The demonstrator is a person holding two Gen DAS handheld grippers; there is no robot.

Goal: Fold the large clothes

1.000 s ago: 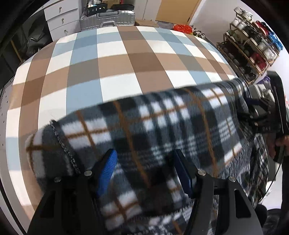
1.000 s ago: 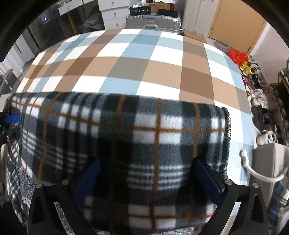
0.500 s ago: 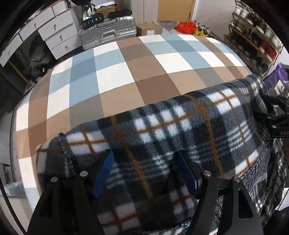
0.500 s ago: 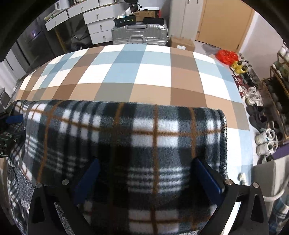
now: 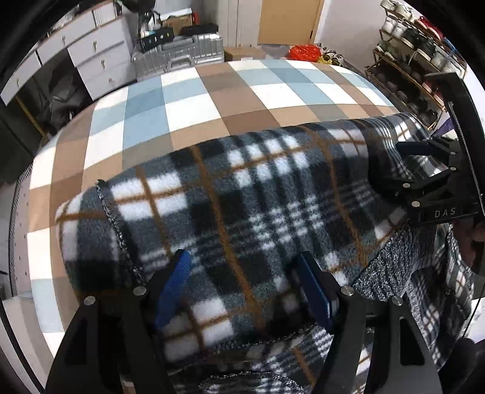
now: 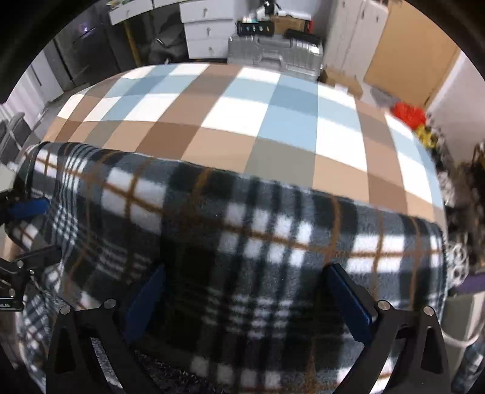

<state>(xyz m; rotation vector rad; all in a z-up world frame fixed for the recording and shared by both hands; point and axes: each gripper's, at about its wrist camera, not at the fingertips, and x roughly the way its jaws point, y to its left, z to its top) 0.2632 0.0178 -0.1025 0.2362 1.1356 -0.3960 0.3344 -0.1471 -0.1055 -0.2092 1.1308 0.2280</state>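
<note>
A black, white and grey plaid fleece garment (image 5: 257, 197) with orange lines lies folded along the near edge of a table under a blue, brown and white checked cloth (image 5: 188, 100). My left gripper (image 5: 242, 282) stands open with its blue pads on either side of a bunch of the fleece near the garment's left end. My right gripper (image 6: 245, 291) stands wide open over the fleece (image 6: 242, 242) near its right end. The right gripper also shows in the left wrist view (image 5: 424, 169), the left one in the right wrist view (image 6: 24, 230). The garment's lower part hangs over the table edge.
Beyond the table stand a silver suitcase (image 5: 182, 51), white drawers (image 5: 91, 54) and a wooden door (image 5: 288, 21). A shoe rack (image 5: 409, 60) stands at the right, with a red bag (image 5: 303, 51) on the floor. A white basket with rope (image 6: 463, 318) sits at the near right.
Both grippers pulled back and rose, so the table looks farther and more of the room shows. The fleece stays draped along the near edge, and both sets of jaws stay apart.
</note>
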